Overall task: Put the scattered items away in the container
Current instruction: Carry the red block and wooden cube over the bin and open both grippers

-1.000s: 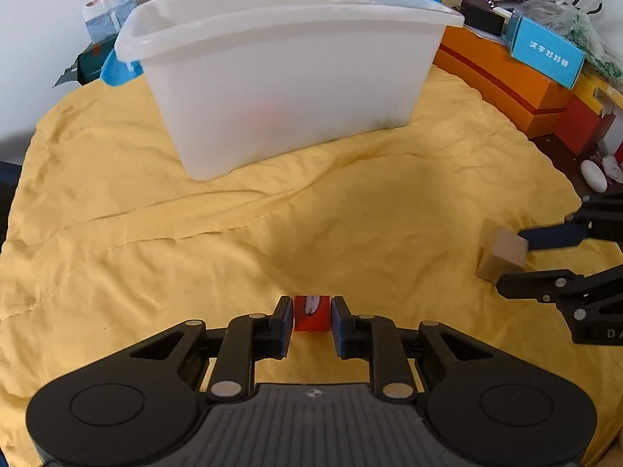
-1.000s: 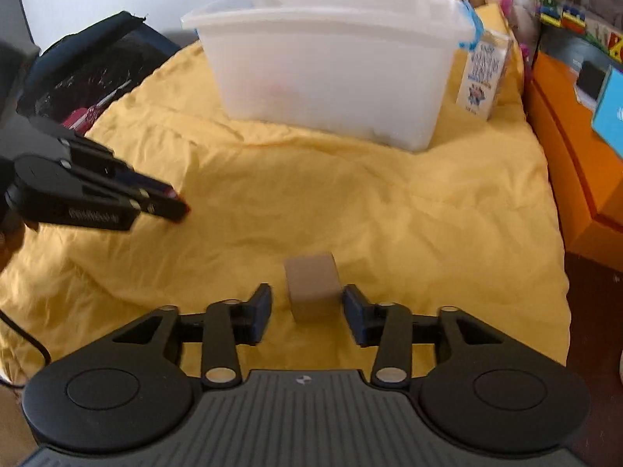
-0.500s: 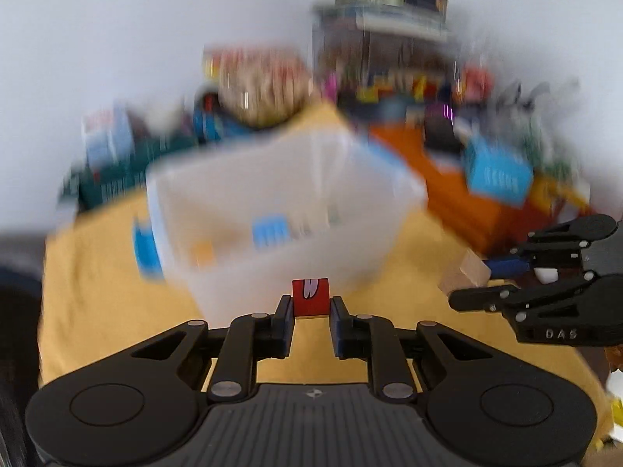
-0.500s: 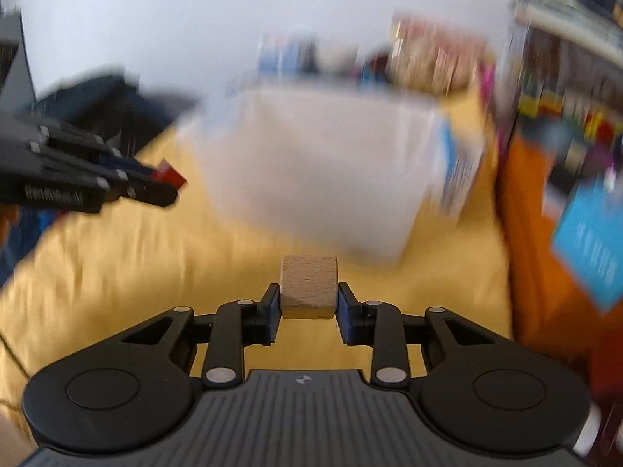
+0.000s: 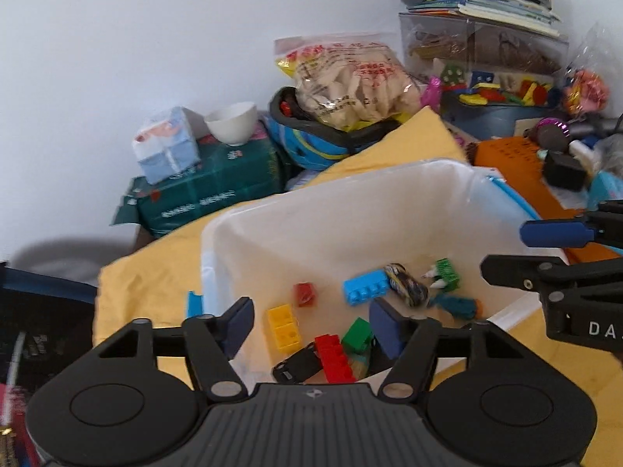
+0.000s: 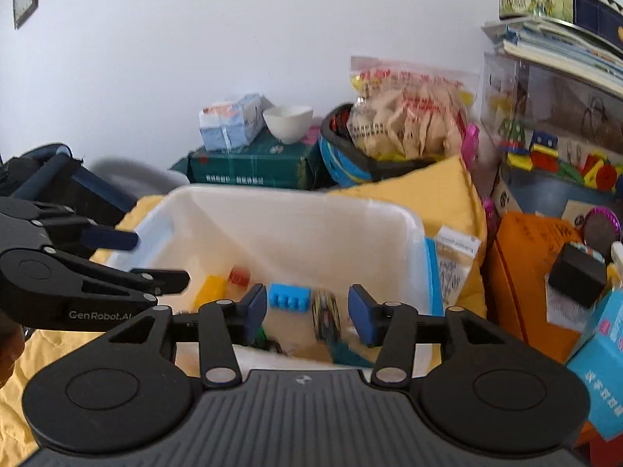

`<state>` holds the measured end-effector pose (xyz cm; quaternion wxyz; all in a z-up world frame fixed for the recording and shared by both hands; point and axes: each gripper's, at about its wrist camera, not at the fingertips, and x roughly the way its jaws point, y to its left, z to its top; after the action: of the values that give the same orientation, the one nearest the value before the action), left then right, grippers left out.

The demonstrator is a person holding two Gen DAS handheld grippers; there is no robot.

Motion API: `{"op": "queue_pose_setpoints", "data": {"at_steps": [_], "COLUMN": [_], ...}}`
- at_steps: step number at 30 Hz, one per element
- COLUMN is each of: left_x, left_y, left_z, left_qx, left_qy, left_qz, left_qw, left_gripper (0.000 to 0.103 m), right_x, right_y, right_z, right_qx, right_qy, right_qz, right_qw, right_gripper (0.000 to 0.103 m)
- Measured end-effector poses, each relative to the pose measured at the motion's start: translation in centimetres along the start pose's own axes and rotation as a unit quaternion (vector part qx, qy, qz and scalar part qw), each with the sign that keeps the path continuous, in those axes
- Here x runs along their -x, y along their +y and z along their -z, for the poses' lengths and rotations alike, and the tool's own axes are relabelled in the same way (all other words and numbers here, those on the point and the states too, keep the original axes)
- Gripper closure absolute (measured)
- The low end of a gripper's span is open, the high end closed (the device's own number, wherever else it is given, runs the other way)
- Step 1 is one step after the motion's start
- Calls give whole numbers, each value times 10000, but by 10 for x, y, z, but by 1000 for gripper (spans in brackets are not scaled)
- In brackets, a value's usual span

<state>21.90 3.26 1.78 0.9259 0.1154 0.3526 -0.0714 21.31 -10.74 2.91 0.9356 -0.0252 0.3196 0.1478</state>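
Both grippers hang over the white plastic bin (image 5: 350, 179) (image 6: 272, 194). My left gripper (image 5: 311, 325) is open and its jaws are still opening, with nothing between them. Below it in the bin lie a small red block (image 5: 305, 294), a yellow brick (image 5: 284, 327), a blue brick (image 5: 366, 292), a green brick (image 5: 358, 334) and a long red brick (image 5: 335, 358). My right gripper (image 6: 307, 309) is also opening and empty, above the blue brick (image 6: 290, 297). I cannot pick out the wooden cube. Each gripper appears in the other's view: right gripper (image 5: 506, 251), left gripper (image 6: 157, 258).
The bin sits on a yellow cloth (image 5: 155, 257). Behind it are a green box (image 5: 206, 194), a white bowl (image 5: 231, 122) and a snack bag (image 5: 350, 78). An orange box (image 6: 525, 257) and a small black box (image 6: 576, 272) crowd the right side.
Both grippers rose from the cloth and moved over the bin. The left let go of the small red block and the right let go of the wooden cube; both now stand open.
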Motion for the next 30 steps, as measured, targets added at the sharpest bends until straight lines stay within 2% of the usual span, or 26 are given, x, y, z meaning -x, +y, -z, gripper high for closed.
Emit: {"op": "queue_pose_setpoints", "data": {"at_steps": [2,4,9,11,12,13,15,20,24,30], "left_x": [5,13,41,61,73,82,95,86,75,70], "left_y": [-4,-9,-15,-17,-18,-18,-20,-22,-24,-25], "left_z": [-1,-2,-14,-19,-19,-19,-18,-30,-32,-29], "left_qx": [-5,-85,-91,-79,-77,-36,49,2,8,109], "left_qy": [4,-87,-503,-782,-968,-1137,-1356,-1097,-875,-735], "left_qz": [-212,-382,-550,-747,-864,-974,-1045,-860,-724,-624], "left_qw": [9998,9992,9972,9941,9915,9887,9852,9902,9935,9953], "left_gripper": [33,33,33,33,28,15,3,4,4,4], "right_x": [5,11,28,41,49,56,60,34,16,13], "right_y": [1,3,4,6,9,11,13,-1,-6,-6], "right_z": [-1,-5,-25,-29,-29,-28,-25,-28,-24,-20], "right_qx": [-16,63,293,446,605,750,889,534,345,71], "right_qy": [86,118,-5,-236,-438,-650,-777,-165,421,653], "right_qz": [85,200,439,724,913,1069,1236,947,731,454], "right_qw": [9999,9997,9986,9961,9930,9893,9853,9939,9958,9968], "right_gripper": [37,17,12,9,2,0,0,0,0,0]}}
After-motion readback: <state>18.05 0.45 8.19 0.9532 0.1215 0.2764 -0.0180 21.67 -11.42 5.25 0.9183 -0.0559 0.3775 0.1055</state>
